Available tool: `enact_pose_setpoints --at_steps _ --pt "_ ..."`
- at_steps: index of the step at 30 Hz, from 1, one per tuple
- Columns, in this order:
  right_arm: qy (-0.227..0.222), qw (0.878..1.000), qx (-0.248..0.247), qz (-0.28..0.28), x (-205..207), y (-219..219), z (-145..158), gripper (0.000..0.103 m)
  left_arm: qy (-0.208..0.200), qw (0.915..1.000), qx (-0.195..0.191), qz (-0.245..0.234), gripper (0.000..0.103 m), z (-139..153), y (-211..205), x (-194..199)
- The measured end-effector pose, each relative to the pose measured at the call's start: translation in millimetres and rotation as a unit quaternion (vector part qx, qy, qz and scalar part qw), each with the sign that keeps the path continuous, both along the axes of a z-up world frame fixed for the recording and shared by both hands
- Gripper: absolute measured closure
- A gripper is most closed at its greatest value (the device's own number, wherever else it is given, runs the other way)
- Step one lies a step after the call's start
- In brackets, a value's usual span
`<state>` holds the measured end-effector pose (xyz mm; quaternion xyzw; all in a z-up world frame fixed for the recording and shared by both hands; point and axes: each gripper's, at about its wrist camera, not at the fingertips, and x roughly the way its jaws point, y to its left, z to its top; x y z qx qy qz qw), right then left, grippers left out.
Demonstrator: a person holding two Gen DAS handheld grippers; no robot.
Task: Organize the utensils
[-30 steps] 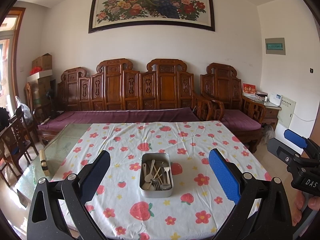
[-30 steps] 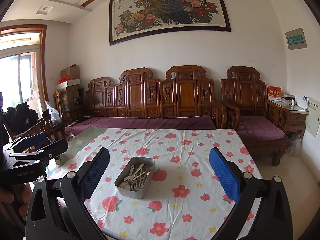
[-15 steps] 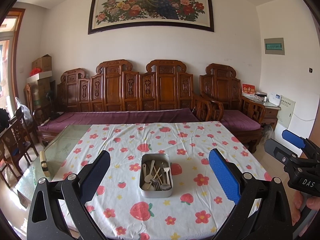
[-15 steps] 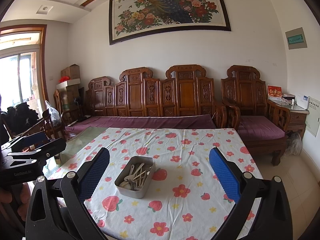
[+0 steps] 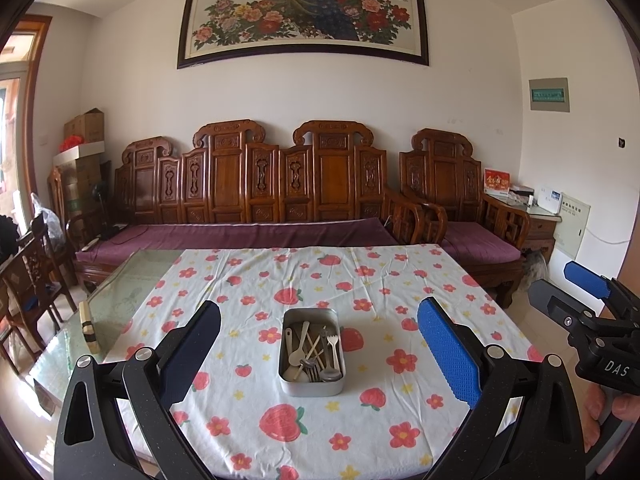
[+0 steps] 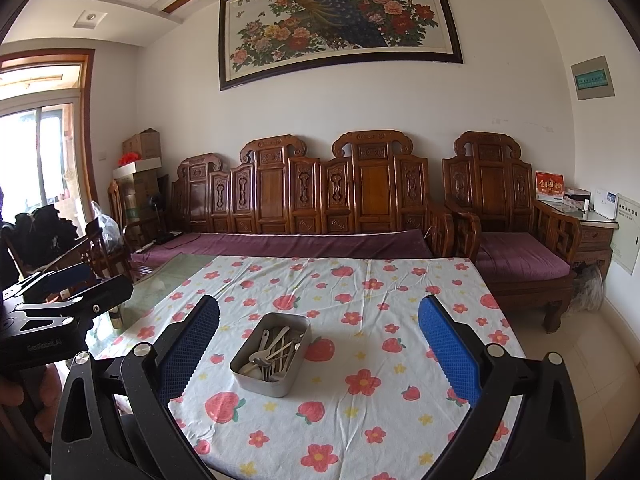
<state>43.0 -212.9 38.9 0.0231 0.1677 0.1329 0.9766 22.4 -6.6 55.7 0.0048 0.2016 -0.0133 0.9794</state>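
A rectangular metal tin (image 5: 312, 388) stands on the flowered tablecloth (image 5: 392, 320); it also shows in the right wrist view (image 6: 256, 378). In it lie several utensils (image 5: 314, 354): pale spoons, a fork, chopsticks and metal pieces (image 6: 276, 350). My left gripper (image 5: 320, 350) is open and empty, held above the table's near edge with the tin between its fingers in view. My right gripper (image 6: 320, 346) is open and empty, to the right of the left one. Each gripper shows at the edge of the other's view: the right gripper (image 5: 588, 304) and the left gripper (image 6: 60, 300).
The cloth (image 6: 400, 320) covers most of a glass-topped table (image 5: 120, 292). A small pale block (image 5: 89, 327) lies on the bare glass at the left. A carved wooden sofa (image 5: 280, 200) stands behind the table, chairs (image 5: 28, 280) at the left.
Both views have shifted slightly; the tin sits a little higher in frame, as both grippers eased back or tilted down. Both stay open and empty.
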Motion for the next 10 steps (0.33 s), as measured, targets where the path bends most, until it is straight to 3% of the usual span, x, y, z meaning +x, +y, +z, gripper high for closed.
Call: enact_pose_setpoints --at_steps 10 --pt "0.000 1.000 0.000 0.000 -1.4 1.4 -1.8 0.003 0.001 1.0000 -0.003 -0.002 0.008 3.3 -0.3 1.8"
